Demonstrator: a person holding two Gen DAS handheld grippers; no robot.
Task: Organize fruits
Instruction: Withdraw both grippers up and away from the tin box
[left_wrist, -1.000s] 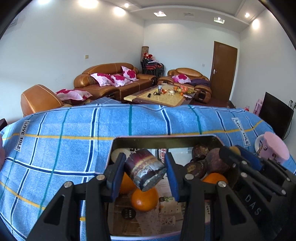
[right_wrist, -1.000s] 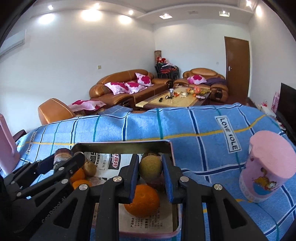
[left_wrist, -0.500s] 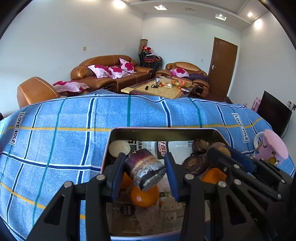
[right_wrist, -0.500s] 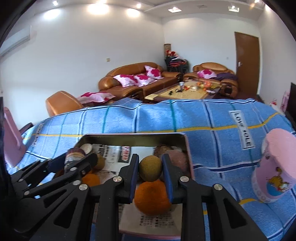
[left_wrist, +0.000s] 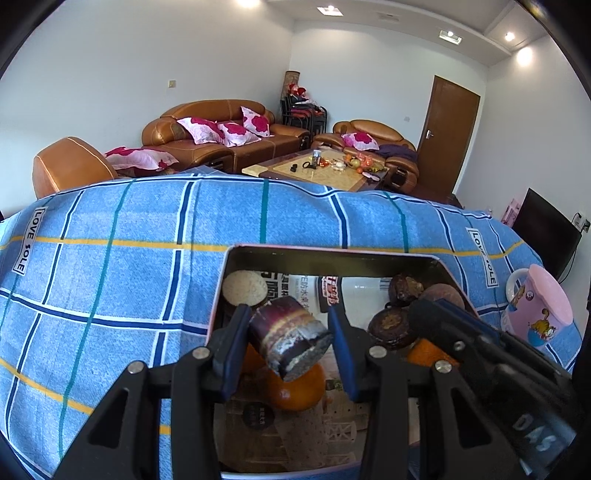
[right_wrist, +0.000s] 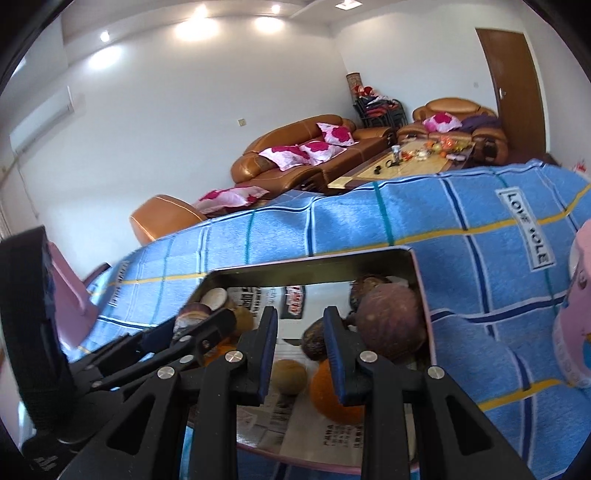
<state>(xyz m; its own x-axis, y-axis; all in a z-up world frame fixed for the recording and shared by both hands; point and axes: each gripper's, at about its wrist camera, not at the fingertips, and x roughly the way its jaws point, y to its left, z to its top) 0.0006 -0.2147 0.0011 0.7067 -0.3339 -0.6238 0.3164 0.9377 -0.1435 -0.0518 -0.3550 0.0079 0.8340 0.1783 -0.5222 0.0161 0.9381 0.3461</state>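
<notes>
1. The left gripper (left_wrist: 289, 317) is clenched on a short piece of purple sugarcane (left_wrist: 290, 338). The piece sits tilted between the jaws, its cut end facing the camera.
2. The sugarcane hangs above the left half of a metal tray (left_wrist: 332, 254) lined with newspaper, over an orange (left_wrist: 301, 389).
3. The right gripper (right_wrist: 299, 318) is released. Its jaws stand a little apart with nothing between them, over the tray's right half.
4. Under it, a small round brown fruit (right_wrist: 290, 376) lies on the newspaper, just beside a second orange (right_wrist: 328, 402).
5. Dark purple-brown fruits (left_wrist: 391, 326) crowd the tray's far right corner.
6. The tray rests on a bench covered in a blue checked cloth (left_wrist: 110, 277).
7. A pink mug (left_wrist: 535, 314) stands on the cloth to the tray's right.
</notes>
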